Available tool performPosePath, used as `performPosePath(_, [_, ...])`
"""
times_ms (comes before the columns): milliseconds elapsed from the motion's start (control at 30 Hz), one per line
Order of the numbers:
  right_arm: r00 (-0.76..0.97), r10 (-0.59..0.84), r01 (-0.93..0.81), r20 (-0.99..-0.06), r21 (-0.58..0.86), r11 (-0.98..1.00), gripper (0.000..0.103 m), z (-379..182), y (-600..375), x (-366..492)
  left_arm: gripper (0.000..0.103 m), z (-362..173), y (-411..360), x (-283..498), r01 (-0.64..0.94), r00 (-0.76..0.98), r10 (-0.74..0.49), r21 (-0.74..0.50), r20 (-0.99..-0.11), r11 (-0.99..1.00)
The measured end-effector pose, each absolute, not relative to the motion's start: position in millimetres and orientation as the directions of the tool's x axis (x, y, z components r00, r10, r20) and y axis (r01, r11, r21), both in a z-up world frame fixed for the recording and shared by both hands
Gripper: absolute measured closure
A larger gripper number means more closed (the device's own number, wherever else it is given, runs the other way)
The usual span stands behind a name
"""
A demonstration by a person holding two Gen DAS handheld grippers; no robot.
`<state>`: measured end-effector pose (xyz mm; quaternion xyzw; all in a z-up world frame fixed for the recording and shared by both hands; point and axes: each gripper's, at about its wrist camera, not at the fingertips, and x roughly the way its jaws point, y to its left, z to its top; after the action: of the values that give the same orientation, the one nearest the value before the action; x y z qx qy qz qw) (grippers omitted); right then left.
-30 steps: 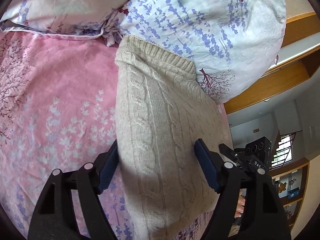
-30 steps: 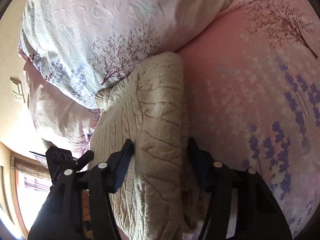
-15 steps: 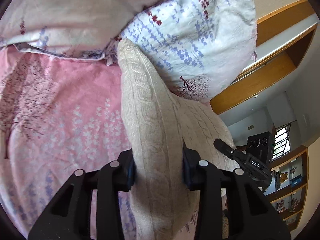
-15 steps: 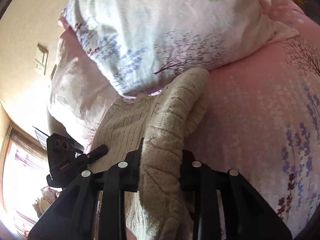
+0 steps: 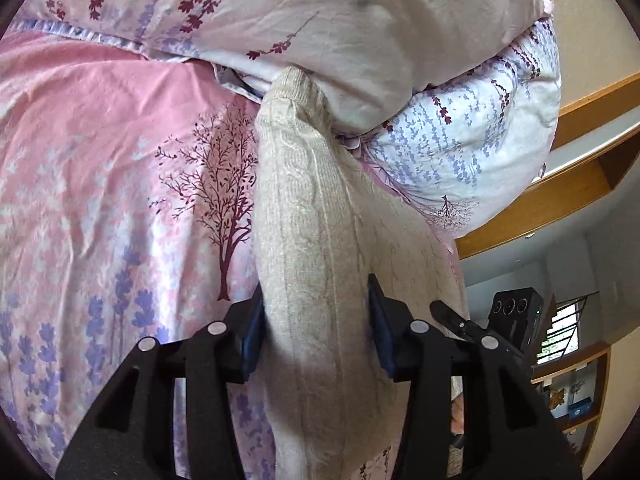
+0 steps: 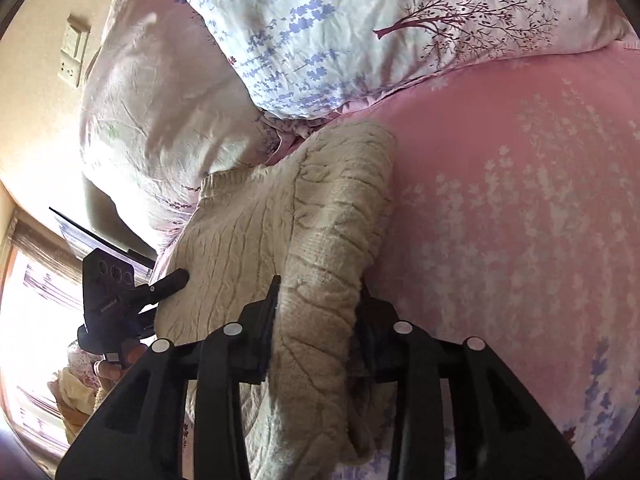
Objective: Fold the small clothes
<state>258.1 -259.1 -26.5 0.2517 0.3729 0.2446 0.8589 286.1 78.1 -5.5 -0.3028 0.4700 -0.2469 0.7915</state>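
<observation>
Slippage is the chief risk to be read from the left wrist view, where a thick bunched ridge of the cream cable-knit sweater (image 5: 308, 264) is gripped between the blue pads of the left gripper (image 5: 316, 320); the jaws have just been opened a little further, yet the knit is seen pressed on both sides, so the hold is judged to be loosened rather than released. Ahead of the jaws the ribbed end of the sweater is pushed against the pale floral pillow (image 5: 360, 28), and to the left of the jaws the pink bedsheet (image 5: 100, 152) lies bare. Should the ribbed end be caught under the pillow while the garment is drawn along, the fold could be dragged askew or the knit pulled out from between the pads. To the right of the jaws, the right gripper is seen low and near the sweater's far edge. In the right wrist view a second rolled bunch of the sweater (image 6: 320, 280) is pinched by the right gripper (image 6: 316, 316), whose jaws have likewise just been eased apart while cloth is held between them. Ahead of these jaws the doubled knit is humped and uneven, and left of them a flat panel is spread toward the left gripper (image 6: 168, 280). If both holds are loosened unevenly, one side could be dropped first and a crooked fold left.
</observation>
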Motion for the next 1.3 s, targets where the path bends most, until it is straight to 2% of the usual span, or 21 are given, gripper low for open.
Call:
performPosePath(100, [0.652,0.583,-0.21,-0.485,0.623,0.753,0.055,-11,-276,256,0.057,18,82,270,0.142,0.517,-0.596,-0.625,-0.615,0.768])
performPosePath(200, [0.675,0.594,-0.171,-0.438,0.69,0.703,0.055,-6,-294,267,0.057,52,74,247,0.208,0.621,-0.548,-0.556,-0.56,0.805])
performPosePath(300, [0.656,0.607,-0.146,-0.449,0.714,0.685,0.056,-9,-289,283,0.054,72,51,230,0.303,0.625,-0.566,-0.501,-0.538,0.811])
performPosePath(400, [0.645,0.63,-0.164,-0.433,0.727,0.667,0.093,-13,-284,295,0.052,72,21,230,0.36,0.566,-0.591,-0.472,-0.575,0.804])
performPosePath(533, [0.736,0.527,-0.173,-0.425,0.634,0.754,0.095,3,-282,290,0.053,52,5,240,0.349,0.516,-0.577,-0.46,-0.634,0.817])
performPosePath(667, [0.706,0.455,-0.079,-0.543,0.577,0.813,0.095,-18,-278,307,0.053,47,5,241,0.348,0.514,-0.582,-0.467,-0.63,0.813])
performPosePath(767, [0.711,0.42,-0.096,-0.564,0.514,0.852,0.089,-10,-273,297,0.053,48,7,239,0.352,0.519,-0.574,-0.454,-0.633,0.819])
performPosePath(833, [0.739,0.387,-0.109,-0.551,0.469,0.877,0.076,6,-271,277,0.046,52,14,233,0.357,0.523,-0.589,-0.469,-0.616,0.808])
performPosePath(900, [0.777,0.395,-0.176,-0.491,0.433,0.884,0.063,23,-266,245,0.041,58,19,225,0.362,0.535,-0.588,-0.463,-0.607,0.809])
performPosePath(1000, [0.749,0.501,-0.309,-0.434,0.44,0.843,0.061,31,-254,205,0.032,63,22,211,0.36,0.558,-0.558,-0.427,-0.614,0.829])
performPosePath(1100, [0.678,0.587,-0.39,-0.443,0.461,0.797,0.059,18,-234,186,0.027,60,21,204,0.358,0.56,-0.554,-0.422,-0.617,0.833])
performPosePath(1233, [0.641,0.545,-0.296,-0.541,0.481,0.825,0.055,-16,-226,204,0.022,55,9,203,0.355,0.578,-0.518,-0.377,-0.631,0.856])
performPosePath(1300, [0.654,0.55,-0.285,-0.519,0.504,0.815,0.055,-15,-229,202,0.021,56,3,199,0.347,0.594,-0.485,-0.339,-0.642,0.874])
